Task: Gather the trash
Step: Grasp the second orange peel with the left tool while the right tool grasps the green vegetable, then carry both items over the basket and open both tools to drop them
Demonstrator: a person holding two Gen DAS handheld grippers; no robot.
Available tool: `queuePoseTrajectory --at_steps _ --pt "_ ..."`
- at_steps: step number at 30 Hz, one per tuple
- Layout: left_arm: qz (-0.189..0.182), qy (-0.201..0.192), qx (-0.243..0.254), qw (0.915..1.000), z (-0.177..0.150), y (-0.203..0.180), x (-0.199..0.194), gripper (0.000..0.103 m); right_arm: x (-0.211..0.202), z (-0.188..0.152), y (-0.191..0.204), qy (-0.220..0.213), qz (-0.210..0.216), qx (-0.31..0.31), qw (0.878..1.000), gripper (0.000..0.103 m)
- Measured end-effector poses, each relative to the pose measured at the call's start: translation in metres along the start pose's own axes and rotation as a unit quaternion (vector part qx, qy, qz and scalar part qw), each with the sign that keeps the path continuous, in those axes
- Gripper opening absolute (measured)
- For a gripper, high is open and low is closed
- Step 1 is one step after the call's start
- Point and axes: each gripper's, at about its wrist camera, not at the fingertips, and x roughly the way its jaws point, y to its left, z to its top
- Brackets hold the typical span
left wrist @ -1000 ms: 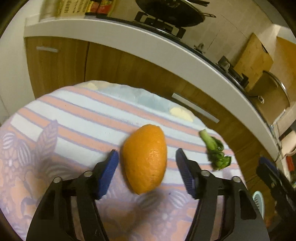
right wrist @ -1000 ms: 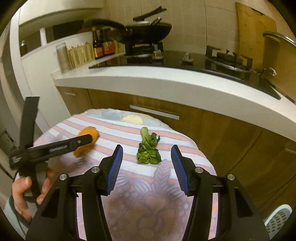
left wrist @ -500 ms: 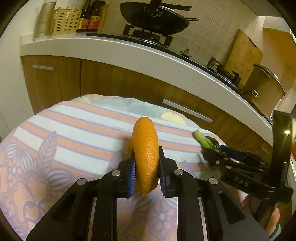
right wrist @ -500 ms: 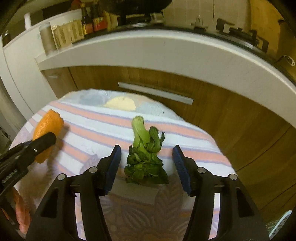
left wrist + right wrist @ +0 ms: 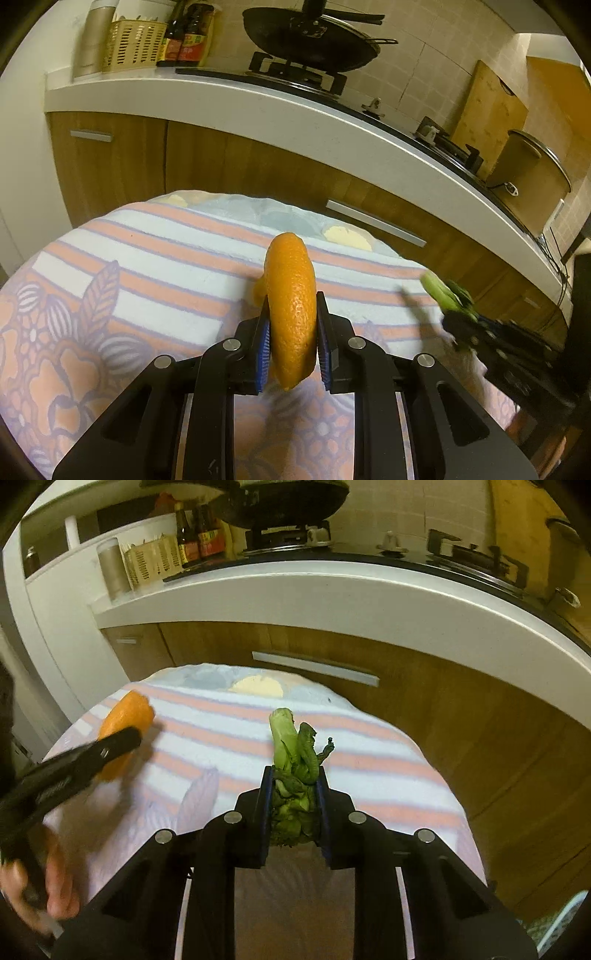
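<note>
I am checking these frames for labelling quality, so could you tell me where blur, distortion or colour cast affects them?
Left wrist view: orange peel sharp, the greens at the right motion-blurred. Right wrist view: greens sharp, the left gripper and hand smeared. Both: warm dim light, fisheye bending the countertop.

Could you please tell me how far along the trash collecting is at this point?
Done: both scraps are gripped. The left claw is shut on the orange peel, and the right claw is shut on the wilted greens. In hand: both pieces sit just above the striped cloth. Left: carrying them to a bin and dropping them; a pale basket edge shows at lower right, but I cannot tell if it is the bin.
</note>
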Motion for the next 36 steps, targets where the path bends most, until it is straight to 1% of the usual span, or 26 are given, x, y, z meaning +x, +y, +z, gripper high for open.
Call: queuePoseTrajectory --at_steps 2,4,8,12,14,16,21,26,29,33,36 --pt "-0.011 0.005 0.006 0.9999 -0.003 -0.009 -0.005 0.019 -0.016 -0.008 -0.005 -0.006 0.003 0.005 1.0 0.018" --pt "-0.015 0.003 0.019 0.9997 -0.006 -0.021 -0.013 0.019 -0.032 -0.014 -0.011 -0.013 0.007 0.014 1.0 0.018" --pt "-0.05 -0.004 0.031 0.9983 -0.015 -0.053 -0.035 0.019 -0.066 -0.033 -0.03 -0.032 0.015 0.059 0.998 0.018" --pt "-0.077 -0.006 0.043 0.9961 -0.034 -0.088 -0.054 0.019 -0.1 -0.053 -0.046 -0.045 -0.003 0.078 0.996 0.018" --pt "-0.105 0.001 0.035 0.9939 -0.049 -0.104 -0.06 0.019 -0.122 -0.068 -0.057 -0.057 -0.016 0.094 0.994 0.018" --pt "-0.127 0.011 0.033 0.9913 -0.061 -0.118 -0.063 0.019 -0.14 -0.082 -0.068 -0.062 -0.02 0.107 0.992 0.018" --pt "-0.176 0.024 0.058 0.9824 -0.091 -0.169 -0.074 0.019 -0.185 -0.112 -0.097 -0.076 -0.059 0.128 0.987 0.018" --pt "-0.208 0.032 0.091 0.9733 -0.109 -0.218 -0.085 0.019 -0.229 -0.138 -0.128 -0.094 -0.101 0.154 0.979 0.018" --pt "-0.213 0.034 0.113 0.9699 -0.123 -0.243 -0.091 0.02 -0.251 -0.155 -0.149 -0.098 -0.128 0.165 0.973 0.018" --pt "-0.226 0.059 0.147 0.9611 -0.15 -0.282 -0.086 0.02 -0.271 -0.179 -0.179 -0.093 -0.167 0.177 0.965 0.018" --pt "-0.231 0.076 0.172 0.9546 -0.167 -0.31 -0.077 0.02 -0.281 -0.199 -0.205 -0.082 -0.183 0.202 0.959 0.018"
